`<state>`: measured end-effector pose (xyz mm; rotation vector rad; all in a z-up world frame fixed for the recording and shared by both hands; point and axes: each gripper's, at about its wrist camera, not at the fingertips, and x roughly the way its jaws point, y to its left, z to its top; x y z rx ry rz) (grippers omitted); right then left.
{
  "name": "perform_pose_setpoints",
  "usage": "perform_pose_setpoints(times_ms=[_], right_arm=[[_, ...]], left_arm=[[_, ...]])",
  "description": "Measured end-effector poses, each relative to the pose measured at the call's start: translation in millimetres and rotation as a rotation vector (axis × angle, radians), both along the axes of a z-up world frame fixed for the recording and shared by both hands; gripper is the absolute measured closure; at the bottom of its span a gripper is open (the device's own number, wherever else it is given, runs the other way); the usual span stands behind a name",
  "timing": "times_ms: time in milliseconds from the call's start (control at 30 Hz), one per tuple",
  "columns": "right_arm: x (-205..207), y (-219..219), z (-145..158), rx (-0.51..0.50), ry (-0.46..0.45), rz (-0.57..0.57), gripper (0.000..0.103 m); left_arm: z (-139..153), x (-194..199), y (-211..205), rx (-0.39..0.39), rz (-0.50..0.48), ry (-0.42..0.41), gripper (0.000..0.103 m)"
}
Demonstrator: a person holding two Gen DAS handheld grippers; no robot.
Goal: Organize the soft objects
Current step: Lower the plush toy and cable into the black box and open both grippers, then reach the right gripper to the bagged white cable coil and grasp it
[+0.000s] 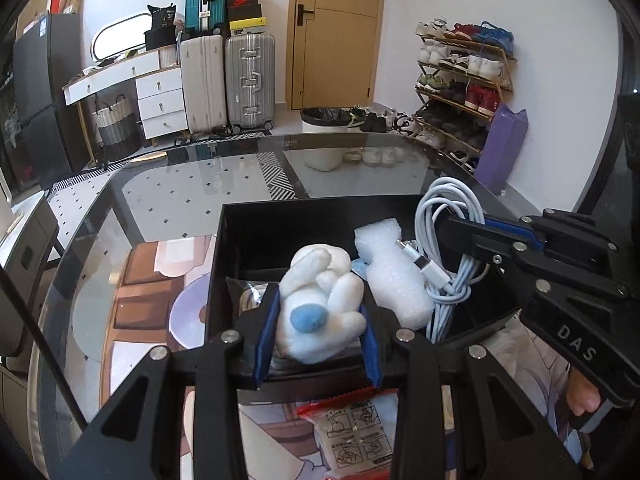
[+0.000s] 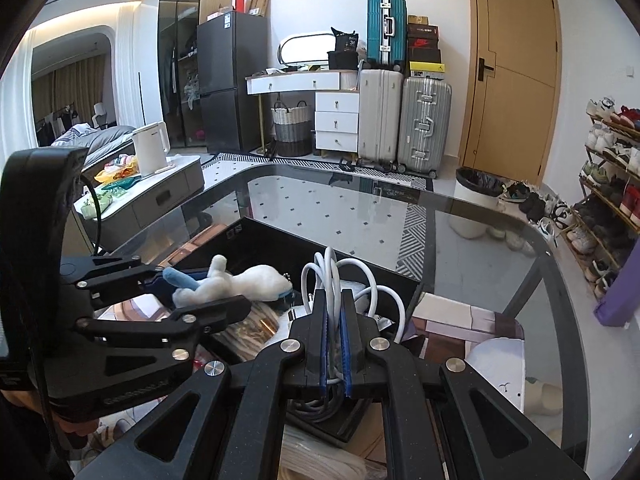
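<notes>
Clamped in the left claw (image 1: pixel 318 330), a white plush toy (image 1: pixel 320 308) hangs just over the black box (image 1: pixel 256 232) on the glass tabletop (image 1: pixel 180 200), while the right claw (image 2: pixel 334 344) pinches a coiled white cable (image 2: pixel 344 276) upright above the box's right side.

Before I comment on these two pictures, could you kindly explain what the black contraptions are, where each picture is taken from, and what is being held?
These are two handheld black two-finger grippers, one in each of a person's hands; no robot arm is involved. Each picture comes from a fisheye camera on one gripper, looking along its fingers. The left gripper is closed on a white plush toy with a blue patch. The right gripper pinches a coiled pale blue charging cable. Both hover over an open black box on a dark glass table. A white foam block lies in the box, and a red-edged plastic packet lies nearer the camera.
</notes>
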<state>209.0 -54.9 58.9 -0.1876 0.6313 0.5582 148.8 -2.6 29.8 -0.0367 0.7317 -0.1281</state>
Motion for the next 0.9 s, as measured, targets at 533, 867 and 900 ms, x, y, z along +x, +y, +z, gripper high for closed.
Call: perform_pose_setpoints(times_ms=[533, 867, 900], right_arm=[[-12.1, -8.0, 16.5, 0.021, -0.061, 0.007, 0.074], [-57.2, -37.1, 27.7, 0.033, -0.106, -0.021, 0.004], [-61.1, -38.7, 27.3, 0.029, -0.097, -0.018, 0.001]], left_arm=[[16.2, -22.8, -1.1, 0.002, -0.018, -0.012, 0.048], [26.8, -55.4, 11.0, -0.001, 0.014, -0.057, 0.011], [27.2, -58.5, 12.6, -0.008, 0.014, -0.06, 0.011]])
